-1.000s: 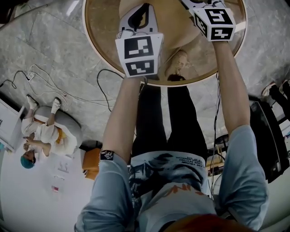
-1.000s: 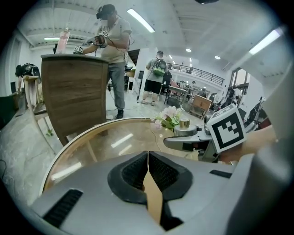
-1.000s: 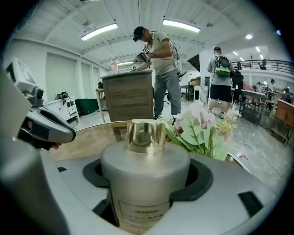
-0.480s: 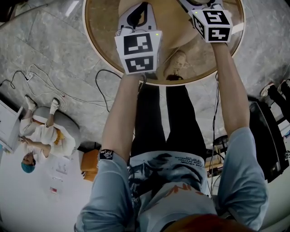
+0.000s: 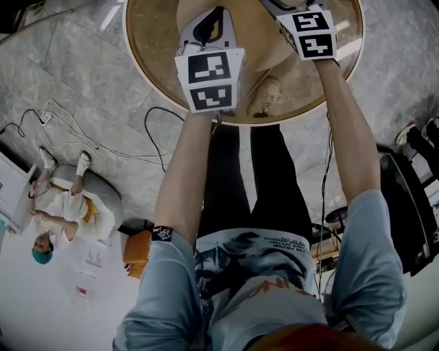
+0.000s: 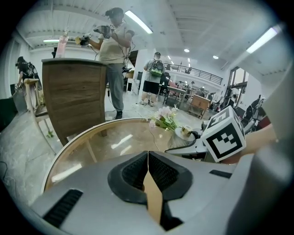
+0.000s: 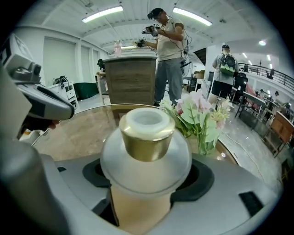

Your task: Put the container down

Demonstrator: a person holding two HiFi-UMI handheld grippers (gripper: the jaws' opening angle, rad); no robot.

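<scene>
The container (image 7: 146, 151) is a frosted glass jar with a gold collar (image 7: 147, 140) and an open white mouth. My right gripper (image 7: 147, 178) is shut on its round body and holds it upright above the round glass table (image 7: 76, 133). From the left gripper view the container (image 6: 186, 131) shows small beyond the marker cube (image 6: 223, 135). In the head view the right gripper (image 5: 296, 9) reaches over the table (image 5: 147, 62) at the top edge, its tips cut off. My left gripper (image 6: 148, 172) is shut with nothing between its pads, over the table's near side (image 5: 217, 15).
A vase of pink flowers (image 7: 202, 119) stands on the table just past the container. A wooden cabinet (image 6: 76, 92) with a person behind it stands beyond the table. On the floor lie cables (image 5: 103, 137), and a person sits on a cushion (image 5: 65, 202).
The right gripper with the container has moved farther out over the table and a little to the left in the head view. The left gripper has hardly moved.
</scene>
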